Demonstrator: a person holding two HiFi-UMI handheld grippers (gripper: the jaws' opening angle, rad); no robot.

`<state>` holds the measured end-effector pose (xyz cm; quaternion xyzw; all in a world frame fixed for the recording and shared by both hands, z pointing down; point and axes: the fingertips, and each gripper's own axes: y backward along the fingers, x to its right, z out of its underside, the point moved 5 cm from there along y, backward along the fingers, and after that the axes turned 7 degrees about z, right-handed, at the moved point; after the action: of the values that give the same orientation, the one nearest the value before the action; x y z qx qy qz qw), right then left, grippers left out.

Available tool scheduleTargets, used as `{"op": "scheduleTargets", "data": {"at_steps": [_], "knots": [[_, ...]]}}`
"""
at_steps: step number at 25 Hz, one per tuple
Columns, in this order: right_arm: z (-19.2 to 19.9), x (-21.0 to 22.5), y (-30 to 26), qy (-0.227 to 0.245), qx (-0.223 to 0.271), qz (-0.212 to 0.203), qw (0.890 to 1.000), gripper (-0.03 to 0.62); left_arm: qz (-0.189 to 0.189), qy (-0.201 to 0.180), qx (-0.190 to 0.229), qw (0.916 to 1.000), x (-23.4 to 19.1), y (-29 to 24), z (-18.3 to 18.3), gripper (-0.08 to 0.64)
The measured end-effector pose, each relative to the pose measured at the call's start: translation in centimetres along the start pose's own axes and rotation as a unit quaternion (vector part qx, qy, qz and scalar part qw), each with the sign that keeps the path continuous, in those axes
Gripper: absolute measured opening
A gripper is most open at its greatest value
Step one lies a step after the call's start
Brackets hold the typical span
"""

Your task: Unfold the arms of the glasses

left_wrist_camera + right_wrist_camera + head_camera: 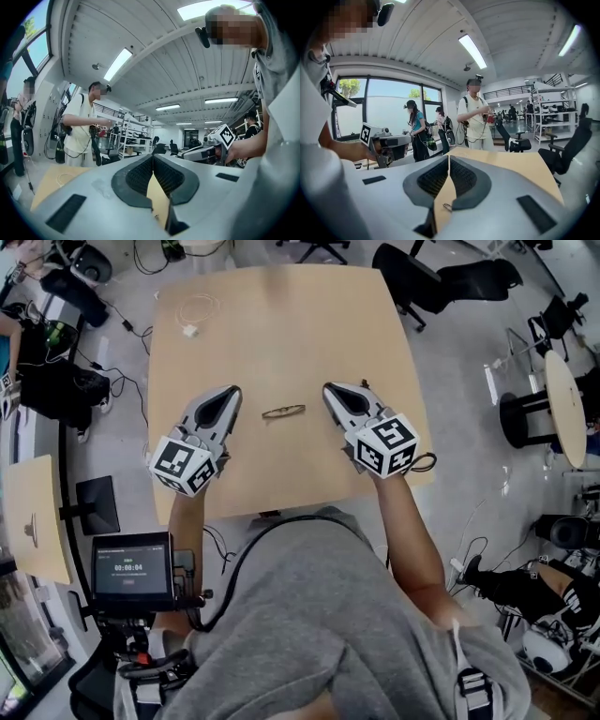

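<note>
The folded glasses [283,412], thin and dark-rimmed, lie on the light wooden table [281,324] between my two grippers. To their left, my left gripper [232,392] points at the far side of the table with its tips a short way from the glasses. It is shut, its ribbed pads [140,173] meeting at the tip, and holds nothing. My right gripper [329,389] is to the right of the glasses, also a little apart from them. It too is shut and empty. In the right gripper view a bit of the glasses [447,206] shows through the gap below the pads.
A white cable [195,310] lies at the table's far left corner. Black office chairs [441,282] stand beyond the table and a round side table [565,404] is to the right. A screen device [131,570] sits near my left side. People [474,117] stand beyond the table's far end.
</note>
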<state>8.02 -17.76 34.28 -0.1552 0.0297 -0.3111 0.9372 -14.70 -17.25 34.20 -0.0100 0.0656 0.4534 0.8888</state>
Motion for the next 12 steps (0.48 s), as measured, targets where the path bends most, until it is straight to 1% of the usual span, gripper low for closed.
{"op": "scheduleTargets", "data": {"at_steps": [3,6,9,12], "knots": [[0.7,0.2,0.6,0.001,-0.018,-0.004,1.000,0.008,0.004,0.016,-0.005,0.9999,0.7,-0.8,0.6,0.011],[2.0,0.4,0.0,-0.004,-0.039,-0.012,0.999,0.008,0.004,0.024,-0.020,0.9995,0.8,-1.1,1.7,0.011],[3.2,1.0,-1.7,-0.001,-0.063,-0.023,0.998,0.008,-0.006,0.037,-0.034,0.9987,-0.5,-1.6,3.1,0.011],[5.8,2.2,-4.6,0.001,-0.092,-0.030,0.995,0.008,-0.017,0.061,-0.049,0.9968,-2.4,-2.3,5.8,0.011]]}}
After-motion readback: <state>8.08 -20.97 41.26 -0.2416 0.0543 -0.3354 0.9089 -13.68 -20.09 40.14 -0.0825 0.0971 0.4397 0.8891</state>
